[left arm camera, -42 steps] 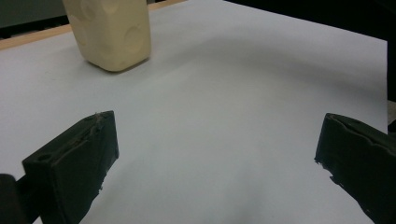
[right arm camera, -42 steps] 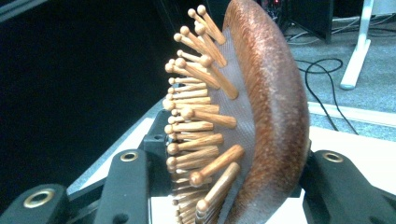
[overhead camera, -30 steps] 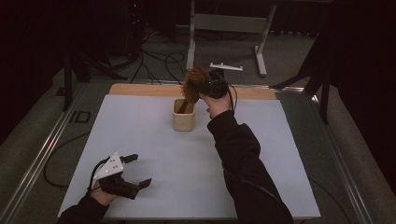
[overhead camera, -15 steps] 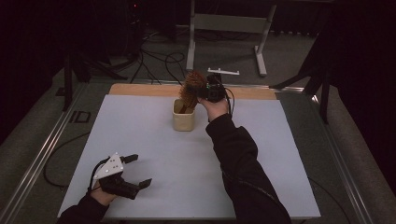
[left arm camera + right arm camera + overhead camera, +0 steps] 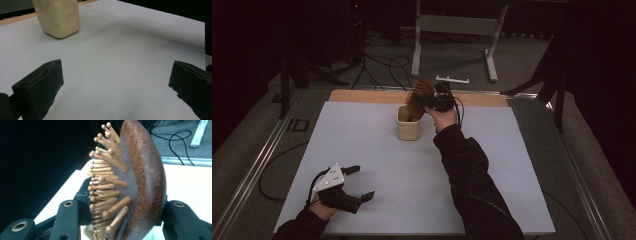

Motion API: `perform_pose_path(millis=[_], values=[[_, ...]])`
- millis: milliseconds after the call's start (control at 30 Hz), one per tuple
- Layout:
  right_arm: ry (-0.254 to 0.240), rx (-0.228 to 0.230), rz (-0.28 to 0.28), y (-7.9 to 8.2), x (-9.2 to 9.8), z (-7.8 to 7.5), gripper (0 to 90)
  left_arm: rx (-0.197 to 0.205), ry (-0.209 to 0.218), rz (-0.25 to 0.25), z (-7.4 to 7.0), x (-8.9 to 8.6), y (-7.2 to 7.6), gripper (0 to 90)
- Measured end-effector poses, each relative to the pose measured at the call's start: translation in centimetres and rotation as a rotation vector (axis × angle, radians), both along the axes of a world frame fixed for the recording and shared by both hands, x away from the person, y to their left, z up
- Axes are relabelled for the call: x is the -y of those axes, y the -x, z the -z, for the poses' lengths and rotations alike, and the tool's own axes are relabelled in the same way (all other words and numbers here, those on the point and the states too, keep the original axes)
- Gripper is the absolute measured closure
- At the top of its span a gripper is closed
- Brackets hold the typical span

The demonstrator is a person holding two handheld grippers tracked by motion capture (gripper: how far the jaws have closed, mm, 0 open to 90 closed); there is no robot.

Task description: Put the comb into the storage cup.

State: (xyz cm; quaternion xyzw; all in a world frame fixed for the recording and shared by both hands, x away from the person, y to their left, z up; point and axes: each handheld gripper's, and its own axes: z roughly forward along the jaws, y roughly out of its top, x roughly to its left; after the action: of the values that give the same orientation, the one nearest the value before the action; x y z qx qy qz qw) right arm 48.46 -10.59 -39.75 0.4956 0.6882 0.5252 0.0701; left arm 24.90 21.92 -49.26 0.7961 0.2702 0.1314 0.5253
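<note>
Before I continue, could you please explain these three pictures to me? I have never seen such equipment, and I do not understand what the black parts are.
A person sits at a table and holds a hand tool with two black jaws in each hand. One picture looks down from above; the other two come from small cameras riding on the tools. The left gripper rests low near the table's front edge, jaws wide apart, nothing between them. The right gripper is shut on a wooden hairbrush with round-tipped wooden pins, held over a cream cup that stands on the white surface, handle pointing down into it.
</note>
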Motion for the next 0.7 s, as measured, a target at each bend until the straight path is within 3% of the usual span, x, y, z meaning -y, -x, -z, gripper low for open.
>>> perform_pose_path(millis=[200,400,600,700], values=[[-0.011,-0.002,-0.01,-0.24,0.26,0.21,49.3,-0.004,-0.001,0.004,0.09,0.04,-0.05,0.0],[0.026,0.021,-0.011,-0.3,0.09,0.31,43.3,-0.005,0.0,0.008,0.07,0.08,0.01,0.0],[-0.002,0.036,-0.041,-0.35,0.48,0.37,24.9,-0.004,0.004,0.007,0.06,0.0,-0.04,0.0],[0.014,0.04,-0.065,-0.27,0.52,0.28,13.7,-0.002,0.002,0.006,0.04,0.04,-0.01,0.0]])
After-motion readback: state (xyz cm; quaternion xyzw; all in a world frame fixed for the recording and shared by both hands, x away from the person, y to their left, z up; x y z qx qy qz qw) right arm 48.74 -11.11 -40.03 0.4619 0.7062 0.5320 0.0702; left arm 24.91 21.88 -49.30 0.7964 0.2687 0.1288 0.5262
